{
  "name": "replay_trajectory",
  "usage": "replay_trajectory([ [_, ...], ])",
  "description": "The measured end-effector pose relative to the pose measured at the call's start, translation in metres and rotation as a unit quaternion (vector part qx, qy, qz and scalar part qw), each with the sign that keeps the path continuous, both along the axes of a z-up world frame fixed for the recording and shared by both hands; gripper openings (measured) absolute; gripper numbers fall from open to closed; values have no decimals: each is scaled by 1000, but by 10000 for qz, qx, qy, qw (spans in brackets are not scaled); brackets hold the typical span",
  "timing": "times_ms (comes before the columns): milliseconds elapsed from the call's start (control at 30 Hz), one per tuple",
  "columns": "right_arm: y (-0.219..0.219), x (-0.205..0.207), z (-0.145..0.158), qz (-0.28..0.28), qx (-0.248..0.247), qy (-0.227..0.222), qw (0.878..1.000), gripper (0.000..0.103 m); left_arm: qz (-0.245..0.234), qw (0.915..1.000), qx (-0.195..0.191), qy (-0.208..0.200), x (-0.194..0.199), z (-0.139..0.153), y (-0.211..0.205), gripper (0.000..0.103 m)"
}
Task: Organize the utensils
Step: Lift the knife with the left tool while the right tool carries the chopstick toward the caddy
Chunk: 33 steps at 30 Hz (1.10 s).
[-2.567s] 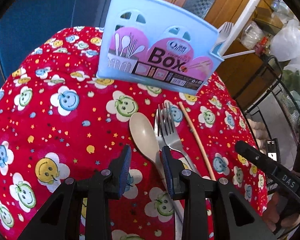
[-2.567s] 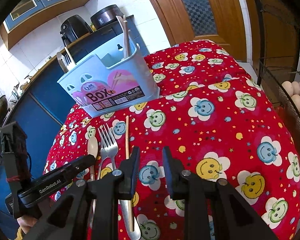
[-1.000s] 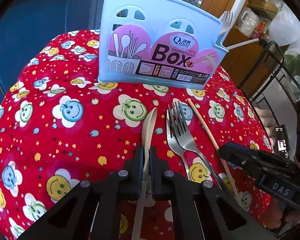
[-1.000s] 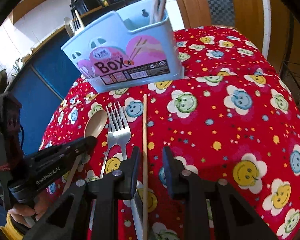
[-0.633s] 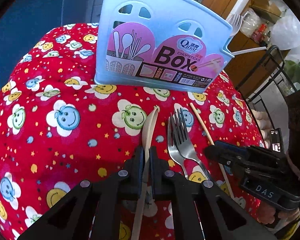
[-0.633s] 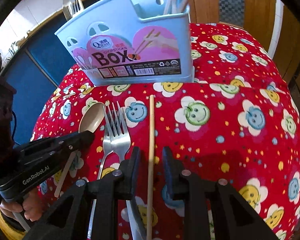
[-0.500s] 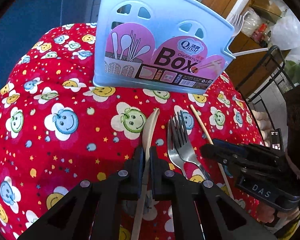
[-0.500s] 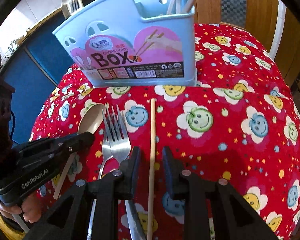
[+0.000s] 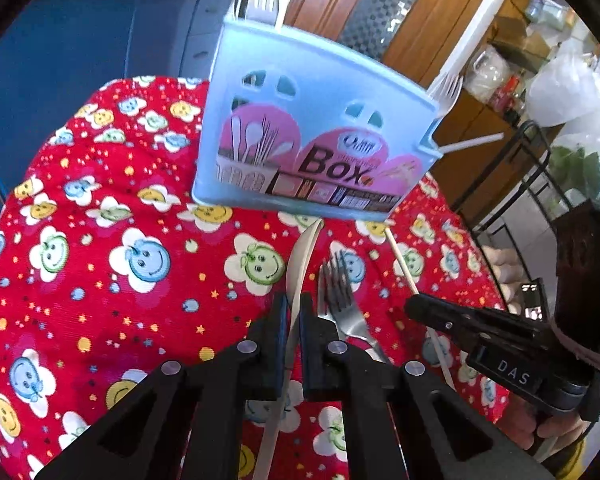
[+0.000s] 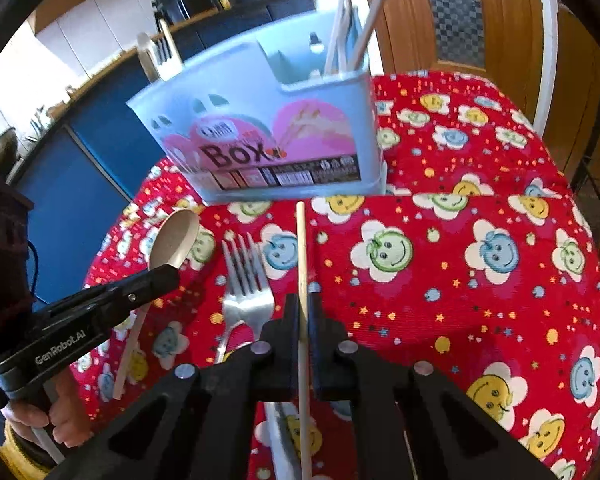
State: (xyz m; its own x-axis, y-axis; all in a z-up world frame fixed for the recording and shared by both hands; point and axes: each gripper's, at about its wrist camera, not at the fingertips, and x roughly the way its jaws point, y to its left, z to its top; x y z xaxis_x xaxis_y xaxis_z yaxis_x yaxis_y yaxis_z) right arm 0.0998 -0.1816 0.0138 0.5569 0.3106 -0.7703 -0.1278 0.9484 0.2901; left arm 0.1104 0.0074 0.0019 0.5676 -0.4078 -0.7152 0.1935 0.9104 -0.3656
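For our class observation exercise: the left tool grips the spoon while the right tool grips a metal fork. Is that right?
Not quite. The left tool does grip the spoon, but the right tool is shut on the wooden chopstick, as the right wrist view shows; the forks lie beside it on the cloth.

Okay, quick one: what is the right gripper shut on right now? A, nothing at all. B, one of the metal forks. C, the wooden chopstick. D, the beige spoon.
C: in the right wrist view the right gripper is clamped on the wooden chopstick, while the left gripper holds the beige spoon.
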Motion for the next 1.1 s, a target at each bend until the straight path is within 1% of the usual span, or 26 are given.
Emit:
replay_trajectory([
  [267,-3,-19,29,-26,304,-567,9979,6,26,9987,-256,-435,-15,26,4,5],
  [567,-3,-35,60,-94,409,-1186,9921,6,66,9946,-525,-894,-27,54,9,5],
  [800,-9,-38,73,-178,472,-1420,9886,6,130,9918,-607,-1117,-28,70,13,5],
  [1100,-18,-39,81,-238,580,-1551,9859,6,218,9879,-751,-1338,-26,86,19,5],
])
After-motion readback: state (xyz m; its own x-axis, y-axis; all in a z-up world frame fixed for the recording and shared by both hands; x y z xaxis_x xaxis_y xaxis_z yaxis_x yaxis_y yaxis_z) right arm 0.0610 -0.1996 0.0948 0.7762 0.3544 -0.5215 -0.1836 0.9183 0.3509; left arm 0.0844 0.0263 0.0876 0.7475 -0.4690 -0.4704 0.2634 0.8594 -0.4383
